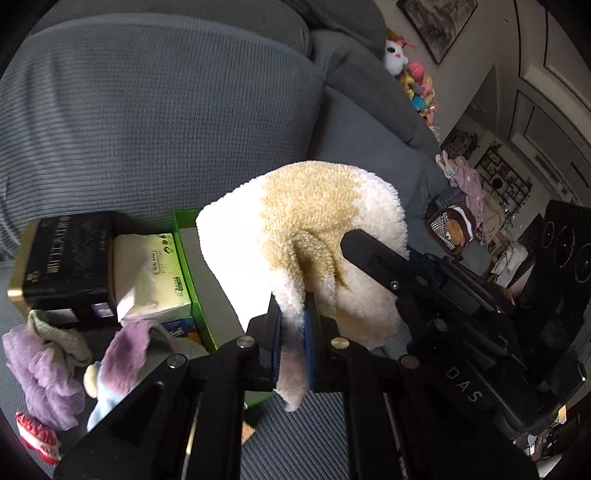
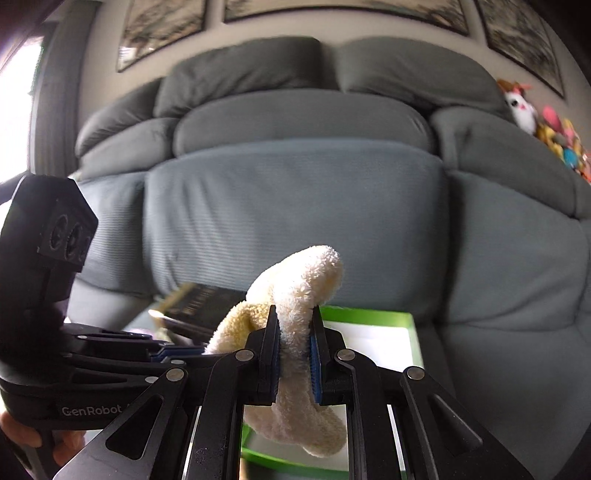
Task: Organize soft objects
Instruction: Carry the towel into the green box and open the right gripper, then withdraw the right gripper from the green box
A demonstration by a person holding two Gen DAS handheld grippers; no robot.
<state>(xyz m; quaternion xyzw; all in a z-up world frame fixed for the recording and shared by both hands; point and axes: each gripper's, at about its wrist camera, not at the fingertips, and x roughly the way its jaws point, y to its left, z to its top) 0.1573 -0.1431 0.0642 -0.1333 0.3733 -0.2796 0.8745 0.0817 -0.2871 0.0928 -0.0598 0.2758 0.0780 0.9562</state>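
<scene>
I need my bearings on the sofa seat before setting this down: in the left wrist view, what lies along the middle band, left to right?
Black box with gold edge → pale tissue pack → green cardboard box → fluffy cream-and-tan cloth → brown-and-white plush toy.

Grey sofa [image 2: 295, 206]; black box [image 1: 70, 254] beside tissue pack [image 1: 151, 277]; framed pictures [image 2: 162, 29].
</scene>
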